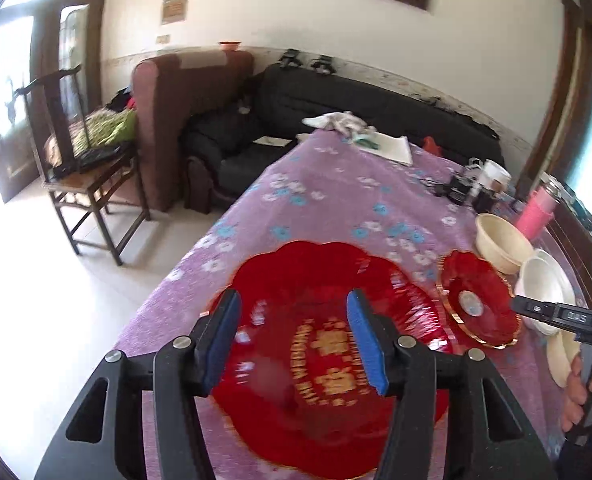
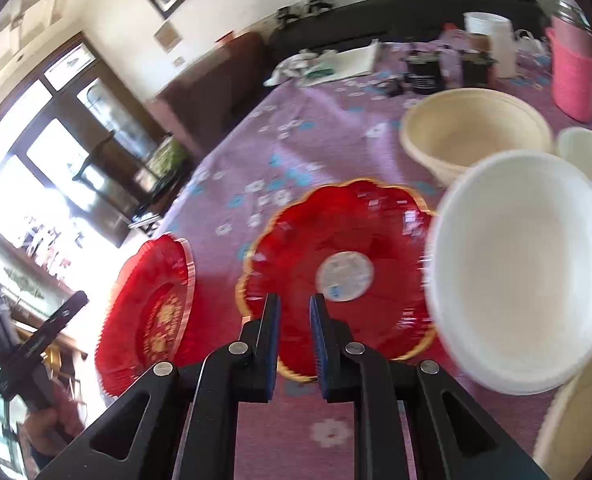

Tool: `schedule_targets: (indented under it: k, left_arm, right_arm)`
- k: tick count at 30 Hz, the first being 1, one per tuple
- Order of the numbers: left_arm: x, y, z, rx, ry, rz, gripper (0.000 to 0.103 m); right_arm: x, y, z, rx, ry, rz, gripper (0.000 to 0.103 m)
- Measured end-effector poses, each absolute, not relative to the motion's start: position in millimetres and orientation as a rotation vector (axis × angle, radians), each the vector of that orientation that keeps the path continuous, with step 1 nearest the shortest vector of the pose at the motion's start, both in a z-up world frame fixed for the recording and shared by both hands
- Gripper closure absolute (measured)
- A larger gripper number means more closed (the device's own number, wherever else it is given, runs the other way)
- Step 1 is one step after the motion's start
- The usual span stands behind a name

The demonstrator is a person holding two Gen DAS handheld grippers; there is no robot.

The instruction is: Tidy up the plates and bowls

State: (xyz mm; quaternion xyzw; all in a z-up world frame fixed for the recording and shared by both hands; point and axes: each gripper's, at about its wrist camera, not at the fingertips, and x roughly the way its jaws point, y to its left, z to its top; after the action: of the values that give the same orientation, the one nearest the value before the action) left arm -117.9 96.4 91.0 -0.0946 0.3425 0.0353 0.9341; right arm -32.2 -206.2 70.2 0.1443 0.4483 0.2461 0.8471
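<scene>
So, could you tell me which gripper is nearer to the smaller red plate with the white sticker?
Right. The right gripper hangs over the smaller red plate's near rim; the left gripper is over the large red plate beside it.

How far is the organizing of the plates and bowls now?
Nothing looks stacked yet. The large red scalloped plate with gold lettering lies under the open left gripper; the right gripper, jaws apart, empty, hovers at the smaller gold-rimmed red plate. The white bowl and beige bowl remain separate.
</scene>
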Motion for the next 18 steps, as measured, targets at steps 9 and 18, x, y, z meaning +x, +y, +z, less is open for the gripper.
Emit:
schedule_targets:
  k: [9, 18]
  left_arm:
    - [-51, 0, 90, -0.169, 0.858, -0.181, 0.045]
    - [25, -47, 56, -0.105, 1.017, -0.117, 0.045]
  right_arm:
    - [-28, -240, 67, 0.356, 0.934, 0.472, 0.086]
    - [-46, -256, 55, 0.436, 0.963, 0.420, 0.086]
